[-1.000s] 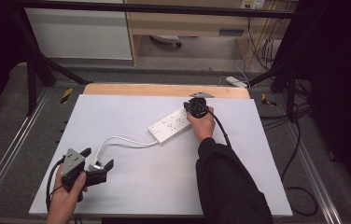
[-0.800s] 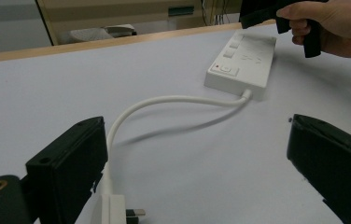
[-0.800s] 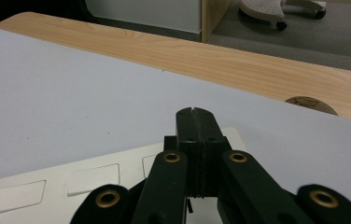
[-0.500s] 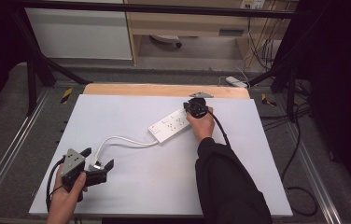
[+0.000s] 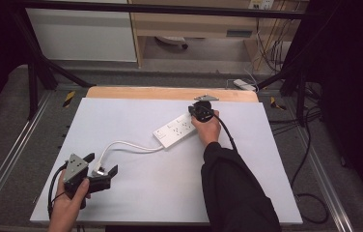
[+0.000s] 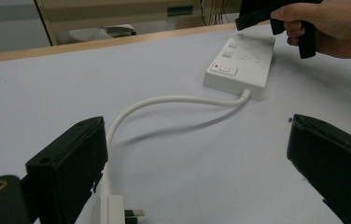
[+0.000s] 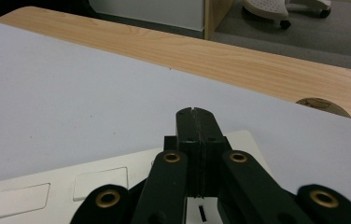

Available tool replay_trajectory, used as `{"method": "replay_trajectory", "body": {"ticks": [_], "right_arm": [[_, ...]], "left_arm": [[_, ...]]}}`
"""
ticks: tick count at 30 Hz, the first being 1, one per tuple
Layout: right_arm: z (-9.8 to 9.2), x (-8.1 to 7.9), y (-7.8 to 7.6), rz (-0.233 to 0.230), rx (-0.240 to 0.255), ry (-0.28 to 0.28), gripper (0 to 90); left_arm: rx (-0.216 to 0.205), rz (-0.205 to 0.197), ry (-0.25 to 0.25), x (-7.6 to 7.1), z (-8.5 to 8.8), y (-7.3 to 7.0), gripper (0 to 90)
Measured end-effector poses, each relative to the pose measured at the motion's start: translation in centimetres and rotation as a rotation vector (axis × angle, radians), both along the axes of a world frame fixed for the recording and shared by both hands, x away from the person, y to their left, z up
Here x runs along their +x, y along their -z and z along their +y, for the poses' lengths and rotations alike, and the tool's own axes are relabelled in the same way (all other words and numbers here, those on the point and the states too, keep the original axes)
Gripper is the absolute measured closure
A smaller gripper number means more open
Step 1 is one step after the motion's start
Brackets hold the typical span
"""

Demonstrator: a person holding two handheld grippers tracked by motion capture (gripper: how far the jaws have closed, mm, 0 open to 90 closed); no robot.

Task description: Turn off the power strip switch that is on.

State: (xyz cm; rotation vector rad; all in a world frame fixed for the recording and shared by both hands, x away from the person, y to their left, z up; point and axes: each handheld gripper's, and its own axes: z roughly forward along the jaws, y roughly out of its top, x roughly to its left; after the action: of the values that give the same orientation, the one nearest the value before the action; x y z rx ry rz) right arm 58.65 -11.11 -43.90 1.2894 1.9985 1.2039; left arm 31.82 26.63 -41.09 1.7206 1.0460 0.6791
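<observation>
- A white power strip lies at a slant on the pale sheet covering the counter, toward the far middle; it shows again in the left gripper view with a small red mark by its switch.
- Its white cable leaves the near-left end, curves across the sheet and ends in a white plug at the near left; in the left gripper view the plug lies flat with metal pins showing.
- The right tongs sit over the far-right end of the strip, held in the person's right hand, whose black sleeve runs back to the bottom edge.
- In the right gripper view the right tongs have their two black jaws pressed together with nothing between them, the tips above the strip's white face, where flat socket covers and a slot are visible.
- The left tongs rest low at the near-left corner in the person's left hand, with a grey three-cornered plate on top.
- In the left gripper view the left tongs are spread wide, and the plug lies just inside the left jaw, with the cable running forward between the two jaws; whether the jaw touches the plug cannot be told.
- A strip of bare wood edges the counter's far side, and beyond it stand a white cabinet and loose cables on the floor.
</observation>
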Motion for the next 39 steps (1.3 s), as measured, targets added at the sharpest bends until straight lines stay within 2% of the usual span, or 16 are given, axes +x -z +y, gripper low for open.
{"method": "replay_trajectory", "body": {"ticks": [39], "right_arm": [[0.05, 0.12, 0.39, 0.009, -0.020, -0.007, 90.0]], "left_arm": [[-0.001, 0.000, 0.002, 0.01, -0.02, 0.00, 5.0]]}}
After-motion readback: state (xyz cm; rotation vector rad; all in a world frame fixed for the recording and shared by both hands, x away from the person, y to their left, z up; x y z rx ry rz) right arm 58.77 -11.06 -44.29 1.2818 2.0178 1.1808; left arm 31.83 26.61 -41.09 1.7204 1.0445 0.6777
